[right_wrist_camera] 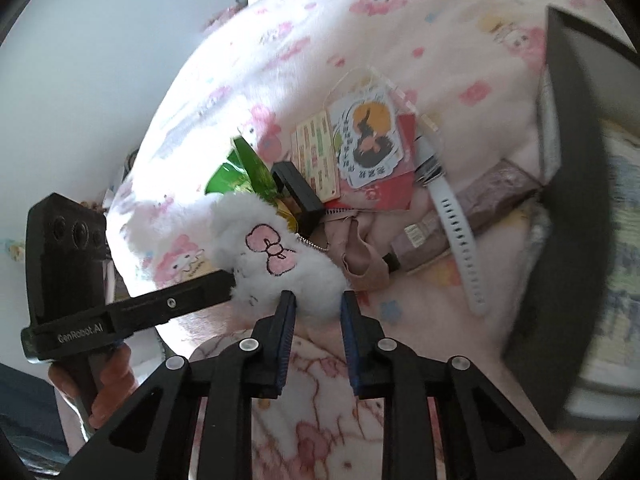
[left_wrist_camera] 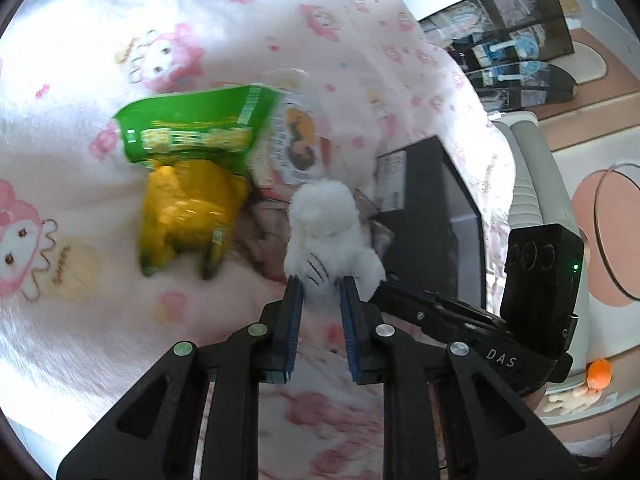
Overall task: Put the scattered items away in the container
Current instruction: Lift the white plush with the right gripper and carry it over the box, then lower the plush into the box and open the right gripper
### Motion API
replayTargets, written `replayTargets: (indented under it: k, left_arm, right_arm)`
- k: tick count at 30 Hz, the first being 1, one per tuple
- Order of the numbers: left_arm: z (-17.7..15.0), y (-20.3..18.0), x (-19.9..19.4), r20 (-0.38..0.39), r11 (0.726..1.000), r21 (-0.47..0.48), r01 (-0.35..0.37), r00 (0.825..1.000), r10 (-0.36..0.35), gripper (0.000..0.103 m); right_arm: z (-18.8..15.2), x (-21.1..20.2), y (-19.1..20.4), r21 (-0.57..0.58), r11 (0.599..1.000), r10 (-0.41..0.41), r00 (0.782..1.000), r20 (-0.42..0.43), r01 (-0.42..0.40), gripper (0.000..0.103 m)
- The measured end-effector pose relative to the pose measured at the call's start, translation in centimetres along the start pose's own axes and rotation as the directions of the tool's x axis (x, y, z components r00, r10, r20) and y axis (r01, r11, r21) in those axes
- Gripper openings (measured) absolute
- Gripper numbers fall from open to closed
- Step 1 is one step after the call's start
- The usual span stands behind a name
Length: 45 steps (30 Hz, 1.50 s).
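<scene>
A white fluffy plush (left_wrist_camera: 324, 228) with a pink embroidered bow (right_wrist_camera: 272, 246) hangs over the pink blanket. My left gripper (left_wrist_camera: 320, 292) is shut on its lower edge; in the right wrist view its fingers (right_wrist_camera: 192, 296) reach the plush from the left. My right gripper (right_wrist_camera: 318, 300) is open with its tips at the plush's near edge, not closed on it. A green and yellow snack bag (left_wrist_camera: 188, 160), a sticker card (right_wrist_camera: 366, 140), a white watch (right_wrist_camera: 456, 232) and a brown wrapped bar (right_wrist_camera: 480, 204) lie scattered on the blanket. The dark container (right_wrist_camera: 576, 184) stands at the right.
The pink cartoon-print blanket (left_wrist_camera: 100, 40) covers the bed. A small black block (right_wrist_camera: 298, 192) and pink cloth (right_wrist_camera: 356, 248) lie by the plush. A shelf (left_wrist_camera: 520, 48) and floor lie beyond the bed's edge, with an orange toy (left_wrist_camera: 598, 374) down there.
</scene>
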State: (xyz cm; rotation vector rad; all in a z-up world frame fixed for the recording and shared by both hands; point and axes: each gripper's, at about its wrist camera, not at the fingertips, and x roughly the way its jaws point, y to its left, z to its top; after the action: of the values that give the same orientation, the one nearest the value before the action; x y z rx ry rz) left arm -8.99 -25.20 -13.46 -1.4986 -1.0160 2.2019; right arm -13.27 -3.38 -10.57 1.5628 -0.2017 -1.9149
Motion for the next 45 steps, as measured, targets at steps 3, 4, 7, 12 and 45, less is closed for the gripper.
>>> replayTargets:
  k: [3, 4, 7, 12, 45]
  left_arm:
    - [-0.6, -2.8, -0.6, 0.010, 0.999, 0.047, 0.021, 1.000, -0.022, 0.018]
    - [-0.7, -4.0, -0.6, 0.013, 0.997, 0.069, 0.029, 0.999, -0.030, 0.018]
    - [-0.8, -7.4, -0.3, 0.010, 0.991, 0.127, 0.043, 0.999, -0.045, 0.018]
    - [-0.6, -13.3, 2.1, -0.019, 0.975, 0.214, 0.060, 0.998, -0.058, 0.018]
    - [6.8, -22.3, 21.4, -0.002, 0.945, 0.194, -0.262, 0.964, 0.267, 0.015]
  right_arm:
    - [-0.8, -2.0, 1.2, -0.007, 1.000, -0.011, 0.999, 0.052, 0.011, 0.020]
    - [-1.1, -3.3, 1.0, -0.005, 1.000, -0.012, 0.997, 0.070, 0.013, 0.020]
    - [-1.8, -6.8, -0.2, 0.009, 1.000, -0.019, 0.992, 0.127, 0.018, 0.020]
    - [-2.9, -11.5, -2.9, 0.050, 0.998, -0.041, 0.978, 0.206, 0.032, 0.020]
    - [7.6, -13.1, -25.6, 0.200, 0.935, -0.322, 0.937, 0.136, 0.292, 0.017]
